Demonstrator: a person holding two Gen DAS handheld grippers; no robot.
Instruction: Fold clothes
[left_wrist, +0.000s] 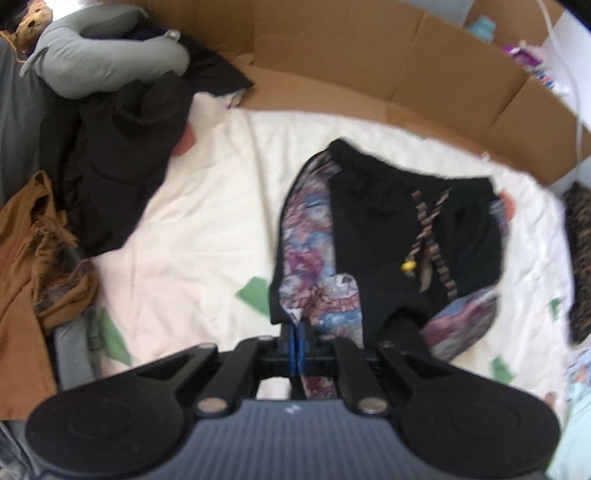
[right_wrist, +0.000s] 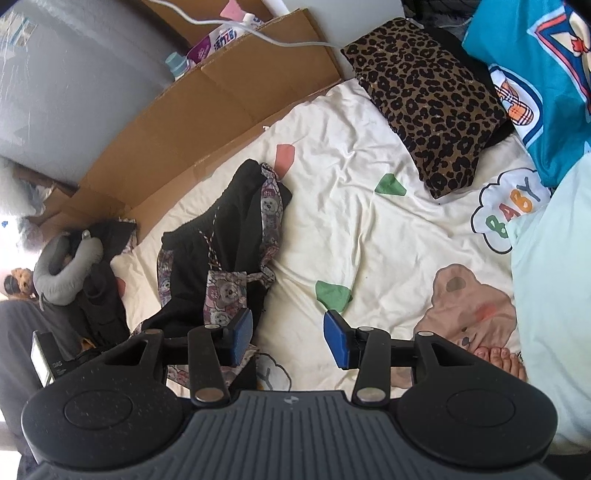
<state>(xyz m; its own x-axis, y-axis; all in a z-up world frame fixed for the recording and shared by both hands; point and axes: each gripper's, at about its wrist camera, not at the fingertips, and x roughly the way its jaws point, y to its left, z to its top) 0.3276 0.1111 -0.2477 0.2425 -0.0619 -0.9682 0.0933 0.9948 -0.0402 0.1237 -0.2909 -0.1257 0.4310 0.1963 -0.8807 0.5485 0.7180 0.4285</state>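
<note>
The left tool (left_wrist: 297, 343) is pinched tight on a patterned hem of the small black pants (left_wrist: 388, 236), so that leg end lifts off the bed. The right tool (right_wrist: 288, 341) stands about half open with nothing between its blue pads (right_wrist: 242, 336); it hangs over the cream bedsheet (right_wrist: 369, 221), with one pad just beside the near end of the pants.

The pants look soft, light and floppy. They will sag and bunch, not stay flat. I think the best places to grab are the corners: the leg hems and the ends of the waistband (left_wrist: 399, 168).

The pants lie on the bed, long way running from the tools out to the cardboard wall (left_wrist: 369, 66). The waistband is at the far end, the legs point back to the tools, and the striped drawstring (left_wrist: 432, 236) faces up.

Farther off sit a leopard-print cloth (right_wrist: 432, 103), a pile of dark clothes (left_wrist: 122, 166) and a grey neck pillow (left_wrist: 99, 62)
</note>
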